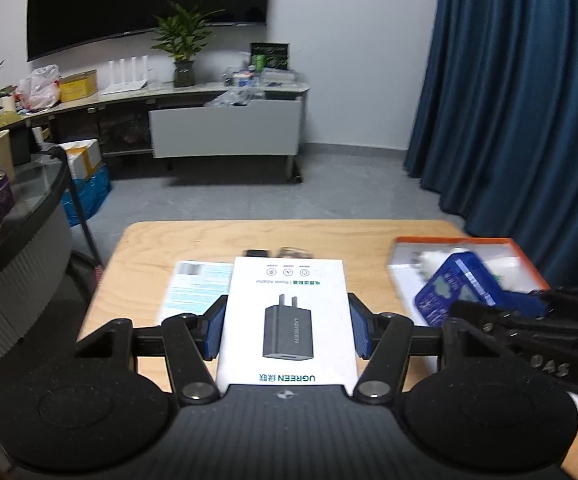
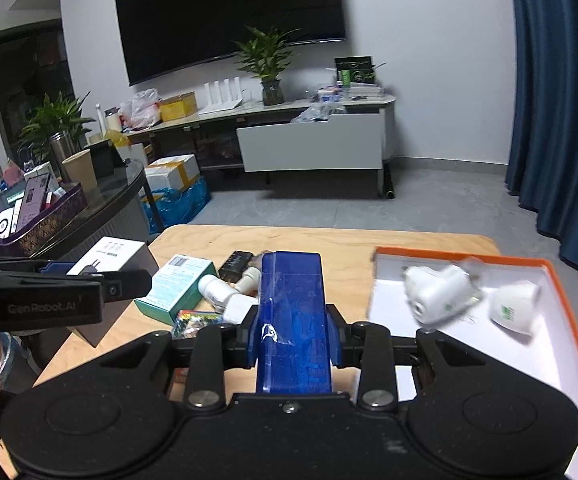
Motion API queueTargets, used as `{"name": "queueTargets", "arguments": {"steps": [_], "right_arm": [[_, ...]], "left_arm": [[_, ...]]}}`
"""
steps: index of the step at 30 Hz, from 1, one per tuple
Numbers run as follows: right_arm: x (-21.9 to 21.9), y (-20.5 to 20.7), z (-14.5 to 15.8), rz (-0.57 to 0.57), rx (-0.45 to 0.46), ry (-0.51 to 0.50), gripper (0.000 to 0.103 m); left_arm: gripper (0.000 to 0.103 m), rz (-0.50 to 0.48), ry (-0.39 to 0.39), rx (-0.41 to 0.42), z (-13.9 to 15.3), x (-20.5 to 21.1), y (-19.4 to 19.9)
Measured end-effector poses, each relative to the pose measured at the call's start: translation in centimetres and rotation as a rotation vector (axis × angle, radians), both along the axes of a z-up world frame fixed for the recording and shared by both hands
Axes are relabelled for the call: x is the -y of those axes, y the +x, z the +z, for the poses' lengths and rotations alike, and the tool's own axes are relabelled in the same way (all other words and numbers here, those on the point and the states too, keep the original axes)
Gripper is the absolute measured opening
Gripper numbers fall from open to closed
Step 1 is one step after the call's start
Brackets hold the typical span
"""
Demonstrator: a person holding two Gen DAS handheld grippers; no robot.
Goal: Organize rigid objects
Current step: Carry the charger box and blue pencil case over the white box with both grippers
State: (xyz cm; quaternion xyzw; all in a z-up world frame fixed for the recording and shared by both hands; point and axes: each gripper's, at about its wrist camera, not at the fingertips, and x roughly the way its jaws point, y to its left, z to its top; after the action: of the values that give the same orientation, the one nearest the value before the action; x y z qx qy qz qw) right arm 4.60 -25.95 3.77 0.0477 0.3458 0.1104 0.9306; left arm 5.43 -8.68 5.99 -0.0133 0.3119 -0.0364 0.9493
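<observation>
My left gripper (image 1: 287, 330) is shut on a white charger box (image 1: 287, 304) printed with a black plug, held above the wooden table (image 1: 149, 248). My right gripper (image 2: 293, 338) is shut on a long blue box (image 2: 292, 304), lifted over the table's middle. To its right lies a white tray with an orange rim (image 2: 561, 288) holding two white plug adapters (image 2: 437, 292). In the right wrist view the left gripper (image 2: 101, 276) and its white box (image 2: 109, 254) hang at the left. On the table lie a teal box (image 2: 177, 284), a white bottle (image 2: 219, 290) and a black item (image 2: 236, 264).
A glass-topped side table (image 2: 129, 184) with a purple basket of small items stands to the left. Behind are a low TV cabinet (image 2: 313, 144), cartons (image 2: 173, 176) on the grey floor, potted plants and a blue curtain (image 2: 561, 120) at the right.
</observation>
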Motion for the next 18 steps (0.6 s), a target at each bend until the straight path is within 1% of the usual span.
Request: {"name": "queueTargets", "arguments": {"steps": [9,18], "right_arm": [[4.2,-3.8,1.0,-0.077,0.022,0.004,0.040],[7.4,-5.8,1.1,-0.133,0.024,-0.004,0.040]], "left_arm": [[0.060,-0.074,-0.007,0.031,0.3,4.1,-1.4],[0.060,-0.111,-0.023,0.022,-0.7,6.1,-1.4]]}}
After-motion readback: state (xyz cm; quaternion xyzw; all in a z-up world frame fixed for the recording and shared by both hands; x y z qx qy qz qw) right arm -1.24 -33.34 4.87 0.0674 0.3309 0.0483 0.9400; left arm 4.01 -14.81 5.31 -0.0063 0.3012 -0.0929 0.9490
